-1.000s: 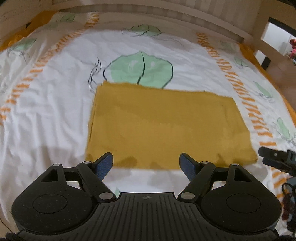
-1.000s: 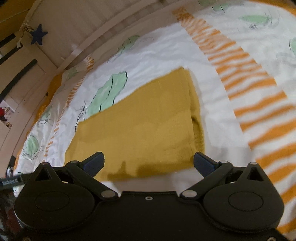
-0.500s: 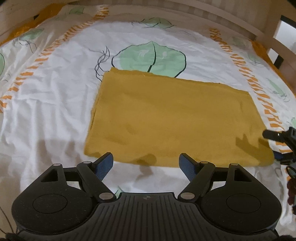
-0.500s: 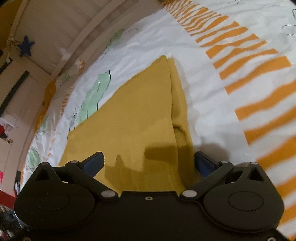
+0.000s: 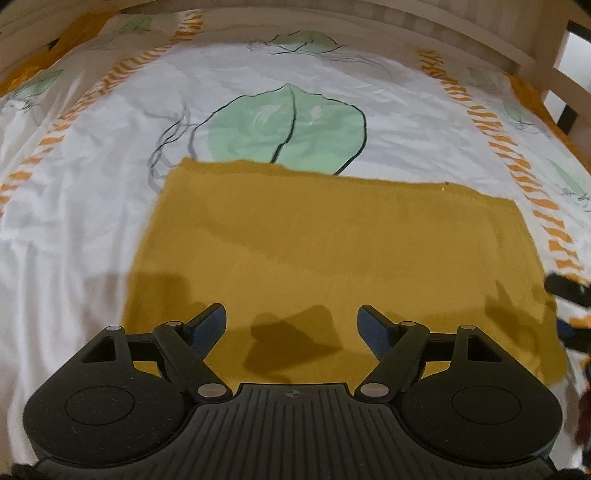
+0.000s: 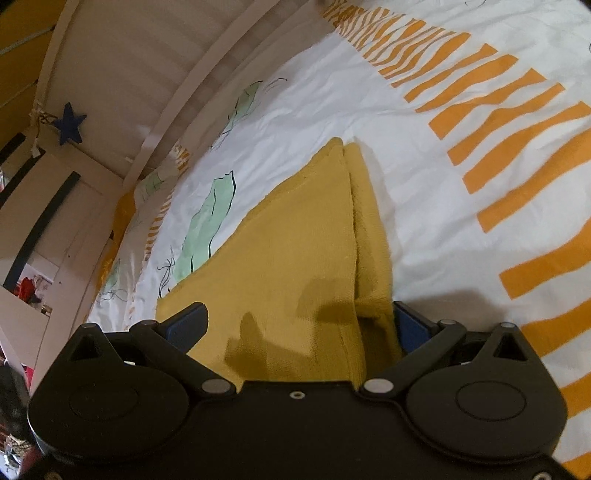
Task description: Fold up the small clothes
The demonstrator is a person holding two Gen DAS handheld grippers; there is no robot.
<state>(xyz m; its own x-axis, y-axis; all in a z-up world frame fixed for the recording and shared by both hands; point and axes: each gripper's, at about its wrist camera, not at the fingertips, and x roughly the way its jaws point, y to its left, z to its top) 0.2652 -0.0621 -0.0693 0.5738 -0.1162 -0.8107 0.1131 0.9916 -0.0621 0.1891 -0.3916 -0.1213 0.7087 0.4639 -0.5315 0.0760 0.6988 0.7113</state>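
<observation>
A mustard-yellow garment (image 5: pixel 332 251) lies folded flat as a rectangle on the bed. My left gripper (image 5: pixel 291 325) is open, low over the garment's near edge toward its left end. My right gripper (image 6: pixel 299 321) is open, straddling the garment's right end (image 6: pixel 306 258), where layered folded edges (image 6: pixel 369 236) show. Its right finger sits beside the garment's outer edge. The right gripper's tip (image 5: pixel 565 288) shows at the right edge of the left wrist view.
The bed is covered by a white sheet (image 5: pixel 92 206) with green leaf prints (image 5: pixel 288 125) and orange stripes (image 6: pixel 517 155). A pale wooden bed rail (image 5: pixel 406 26) runs along the far side. A blue star (image 6: pixel 68 123) hangs on the wall.
Both grippers have moved forward and down over the garment. The left now hovers over its near edge; the right now straddles its right end. Both stayed open.
</observation>
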